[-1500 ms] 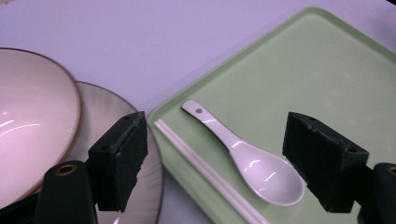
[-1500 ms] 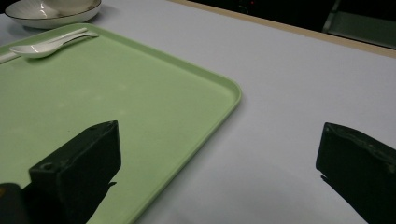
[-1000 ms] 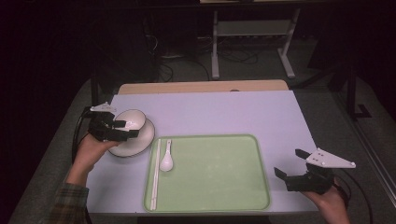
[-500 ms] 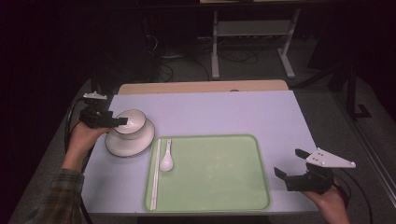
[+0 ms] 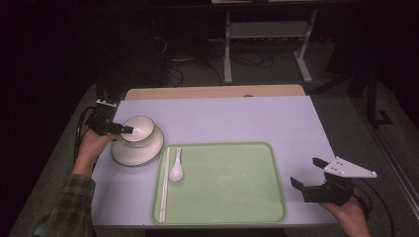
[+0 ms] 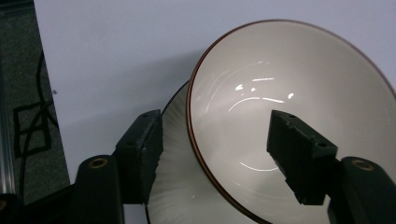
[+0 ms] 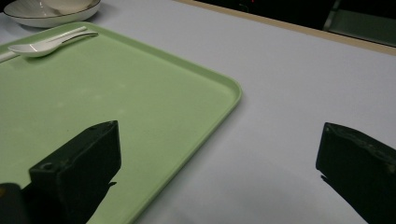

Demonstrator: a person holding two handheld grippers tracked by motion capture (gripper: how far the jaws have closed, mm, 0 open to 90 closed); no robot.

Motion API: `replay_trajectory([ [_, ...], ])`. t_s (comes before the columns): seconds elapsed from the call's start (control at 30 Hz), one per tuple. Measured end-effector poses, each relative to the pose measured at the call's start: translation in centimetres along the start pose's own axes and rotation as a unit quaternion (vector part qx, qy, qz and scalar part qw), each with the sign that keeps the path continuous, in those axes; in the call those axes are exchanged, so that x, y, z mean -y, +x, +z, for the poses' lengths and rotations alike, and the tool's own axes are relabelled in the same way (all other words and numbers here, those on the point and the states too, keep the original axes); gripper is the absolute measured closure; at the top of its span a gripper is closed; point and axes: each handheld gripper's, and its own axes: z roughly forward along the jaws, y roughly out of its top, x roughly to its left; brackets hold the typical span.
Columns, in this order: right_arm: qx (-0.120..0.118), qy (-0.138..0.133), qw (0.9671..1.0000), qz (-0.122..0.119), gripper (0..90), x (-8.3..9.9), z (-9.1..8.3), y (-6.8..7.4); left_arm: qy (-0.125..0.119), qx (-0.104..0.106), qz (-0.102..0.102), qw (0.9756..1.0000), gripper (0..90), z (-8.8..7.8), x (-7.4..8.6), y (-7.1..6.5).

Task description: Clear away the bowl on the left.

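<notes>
Now my left gripper [image 5: 129, 130] has drawn back toward the table's left edge, its jaws apart and straddling the rim of the bowl [image 6: 289, 116] on its plate [image 5: 148, 150], so I judge a grasp is next, while my right gripper [image 5: 309, 174] rests released beside the tray [image 5: 237, 187].

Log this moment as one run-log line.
left gripper: open, jaws astride bowl rim | bowl: on plate | right gripper: open, idle by tray | spoon, chopsticks: on tray
</notes>
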Motion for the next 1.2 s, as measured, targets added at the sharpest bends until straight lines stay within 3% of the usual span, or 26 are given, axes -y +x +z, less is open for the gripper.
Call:
replay_trajectory([
  [0.27, 0.000, 0.001, 1.0000, 0.000, 0.0, 0.01, 0.01, 0.00, 0.020, 0.016, -0.013, 0.9996, 57.9, 1.02, 0.39, 0.25],
  [0.53, -0.001, 0.001, 1.0000, 0.000, 0.0, 0.01, 0.03, 0.01, 0.024, 0.007, -0.026, 0.9993, 70.5, 1.05, 0.46, 0.46],
  [0.73, 0.000, 0.000, 1.0000, -0.001, 0.0, 0.00, -0.02, -0.01, 0.031, 0.011, -0.019, 0.9993, 82.3, 1.11, 0.38, 0.24],
  [0.93, 0.001, 0.000, 1.0000, -0.001, 0.0, 0.00, -0.05, -0.02, 0.032, 0.022, -0.021, 0.9990, 83.3, 1.06, 0.38, 0.16],
  [1.07, 0.002, 0.000, 1.0000, 0.000, 0.0, 0.00, -0.09, -0.04, 0.024, 0.037, -0.029, 0.9986, 83.2, 0.90, 0.39, 0.36],
  [1.2, 0.003, 0.000, 1.0000, 0.001, 0.0, 0.01, -0.09, -0.08, 0.015, 0.039, -0.025, 0.9988, 82.8, 0.52, 0.30, 0.22],
])
